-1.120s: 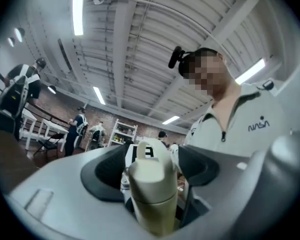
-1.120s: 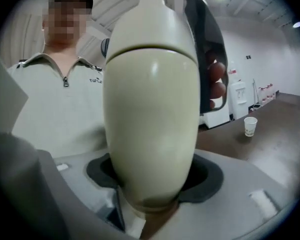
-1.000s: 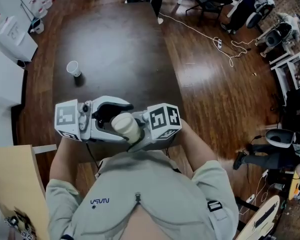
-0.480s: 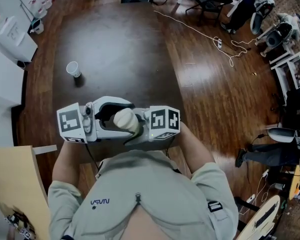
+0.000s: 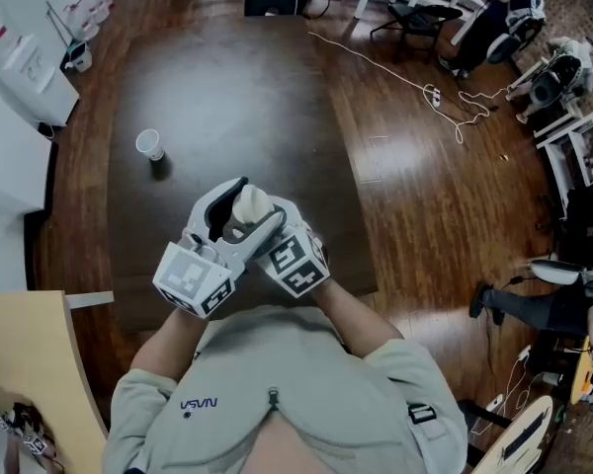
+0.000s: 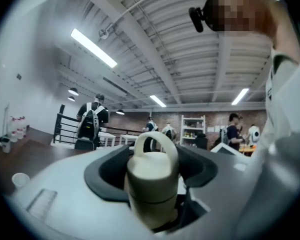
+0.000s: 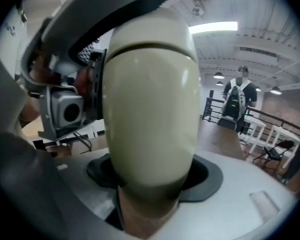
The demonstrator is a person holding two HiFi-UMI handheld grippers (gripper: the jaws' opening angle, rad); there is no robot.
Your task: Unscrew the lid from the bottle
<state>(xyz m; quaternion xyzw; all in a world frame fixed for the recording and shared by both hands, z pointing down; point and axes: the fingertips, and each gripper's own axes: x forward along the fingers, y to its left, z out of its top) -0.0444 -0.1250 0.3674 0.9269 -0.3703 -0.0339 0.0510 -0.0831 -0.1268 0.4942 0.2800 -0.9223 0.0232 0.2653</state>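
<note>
Left hand-held gripper [image 6: 151, 164], jaws just closing, and right hand-held gripper [image 7: 149, 184] clamp bottle [image 5: 249, 203].

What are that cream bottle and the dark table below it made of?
The bottle: likely matte-coated metal or plastic; smooth, even cream skin, soft highlights. Its lid, with a loop handle, looks the same. The table: dark-stained wood or veneer, satin; faint grain, diffuse glare.

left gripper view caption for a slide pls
left tongs, jaws just closing, around a cream bottle with a loop-handled lid; busy workshop behind
</note>
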